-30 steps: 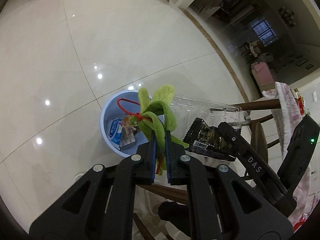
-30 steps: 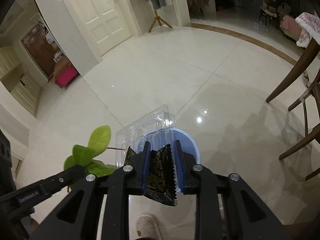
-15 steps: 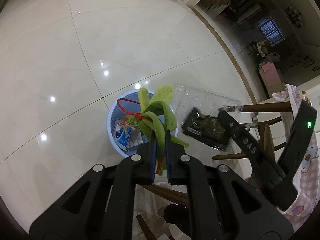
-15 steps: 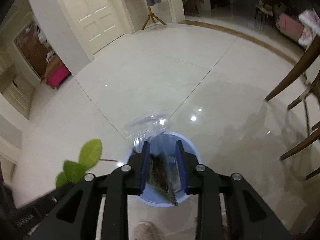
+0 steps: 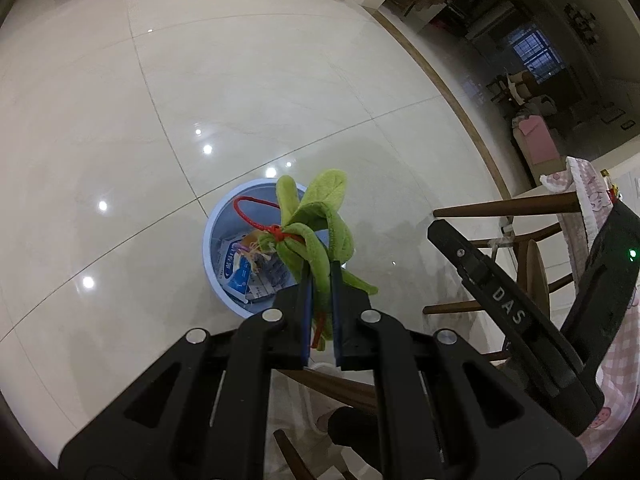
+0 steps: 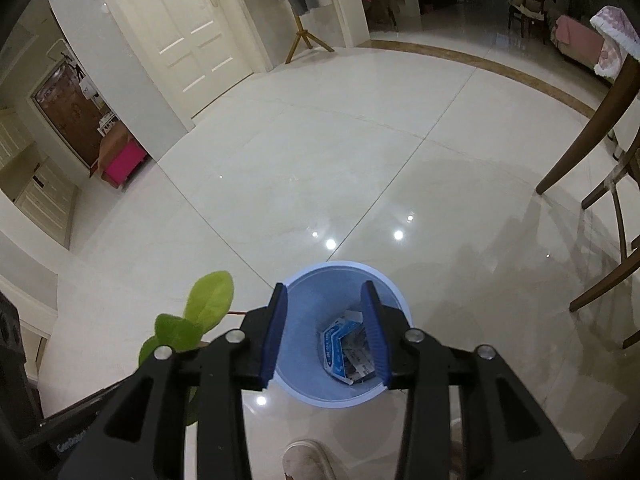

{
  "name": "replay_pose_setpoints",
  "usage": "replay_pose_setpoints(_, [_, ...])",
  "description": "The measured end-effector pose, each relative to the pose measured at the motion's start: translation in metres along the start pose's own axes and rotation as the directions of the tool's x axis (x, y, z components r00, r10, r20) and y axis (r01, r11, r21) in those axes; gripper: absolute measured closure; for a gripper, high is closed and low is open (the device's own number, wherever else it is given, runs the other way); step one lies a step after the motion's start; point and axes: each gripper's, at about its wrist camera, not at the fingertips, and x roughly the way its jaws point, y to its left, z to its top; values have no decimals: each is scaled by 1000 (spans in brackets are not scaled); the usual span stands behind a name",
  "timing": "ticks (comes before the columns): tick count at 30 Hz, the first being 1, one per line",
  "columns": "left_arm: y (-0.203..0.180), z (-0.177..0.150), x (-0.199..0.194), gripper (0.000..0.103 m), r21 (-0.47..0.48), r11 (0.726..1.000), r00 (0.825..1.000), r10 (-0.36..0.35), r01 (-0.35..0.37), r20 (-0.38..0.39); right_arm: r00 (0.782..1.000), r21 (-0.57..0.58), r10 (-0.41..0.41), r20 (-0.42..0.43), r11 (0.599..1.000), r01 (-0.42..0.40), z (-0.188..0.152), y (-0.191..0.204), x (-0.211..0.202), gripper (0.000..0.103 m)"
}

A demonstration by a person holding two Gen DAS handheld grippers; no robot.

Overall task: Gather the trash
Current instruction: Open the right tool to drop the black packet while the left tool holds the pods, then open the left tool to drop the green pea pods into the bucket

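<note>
My left gripper is shut on a green plush leaf bunch tied with a red cord, and holds it above the light blue bin. The right wrist view shows the same leaves at the lower left. My right gripper hangs straight over the bin; its jaws are opening and nothing is between the blue pads. A blue-and-white packet and papers lie in the bin. One finger of the right gripper shows at the right of the left wrist view.
Wooden chair and table legs stand to the right, under a pink checked cloth. A shoe is just below the bin. A white door, a coat stand and a pink box line the far wall.
The clear plastic tray and dark wrapper have left my right gripper and are gone from view. Its jaws have spread apart. The left gripper still holds the leaves.
</note>
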Motion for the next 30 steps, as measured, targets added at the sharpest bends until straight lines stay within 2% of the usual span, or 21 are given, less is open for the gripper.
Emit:
replay_pose_setpoints(8, [-13,6,-4,95,43,999,1000,7,-7,6,999,-1,2,32,1000,-2,2,-7,-19,65])
replay_pose_setpoints(12, [-23,13,-7,94,58,998,1000,7,-8,15,996,1,-10,84,1000,10,7,-16,-38,62])
replay_pose_setpoints(15, [-31,17,-8,91,46,999,1000,-8,8,12,995,28,-5,98,1000,3,13,-25,-51,61])
replay_pose_setpoints(16, [-34,19,-8,86,50,999,1000,-11,11,5,995,35,-4,104,999,1,14,-26,-54,61])
replay_pose_setpoints(18, [-40,22,-12,67,60,998,1000,-6,6,10,993,43,0,119,999,-5,18,-30,-64,61])
replay_pose_setpoints(19, [-43,22,-16,40,63,998,1000,5,-7,27,992,45,0,125,999,-5,18,-31,-68,61])
replay_pose_setpoints(20, [-46,21,-25,36,73,997,998,20,-24,63,992,48,0,129,999,-6,19,-32,-72,61])
replay_pose_setpoints(30, [-66,8,-90,36,115,988,984,80,-99,159,987,55,53,154,997,-62,20,-33,-126,61])
